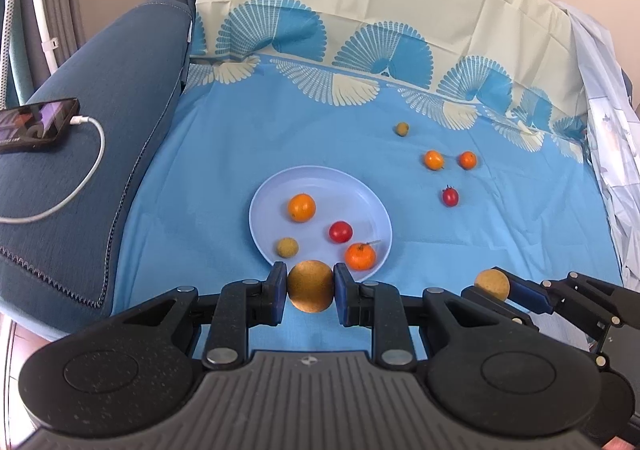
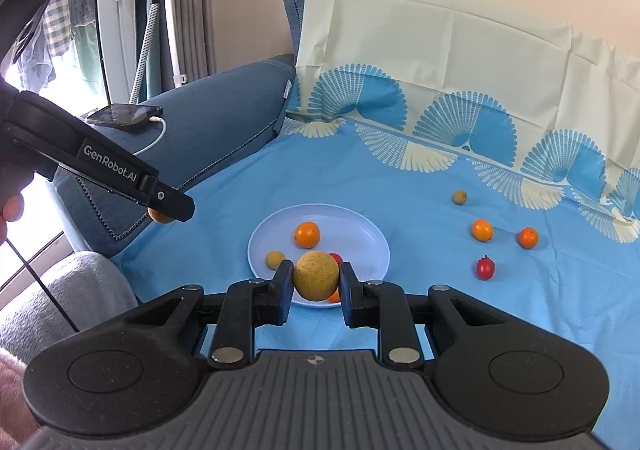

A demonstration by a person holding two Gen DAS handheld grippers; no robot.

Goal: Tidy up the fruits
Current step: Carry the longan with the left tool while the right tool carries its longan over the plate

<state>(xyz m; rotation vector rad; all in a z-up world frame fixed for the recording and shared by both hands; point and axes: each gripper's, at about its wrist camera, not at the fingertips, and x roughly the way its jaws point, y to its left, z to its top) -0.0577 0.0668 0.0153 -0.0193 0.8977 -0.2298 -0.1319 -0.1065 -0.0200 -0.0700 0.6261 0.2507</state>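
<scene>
Fruits: I count four on the plate (image 1: 260,210), four loose on the cloth (image 1: 240,138). Left gripper (image 1: 310,284) and right gripper (image 2: 316,277) each clamp one tan fruit.

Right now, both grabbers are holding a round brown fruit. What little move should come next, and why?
Probably ease the left gripper forward over the pale blue round plate and let go of its round tan-brown fruit. The fingers sit just short of the plate's near rim, where four fruits already lie. The right gripper holds another.
</scene>
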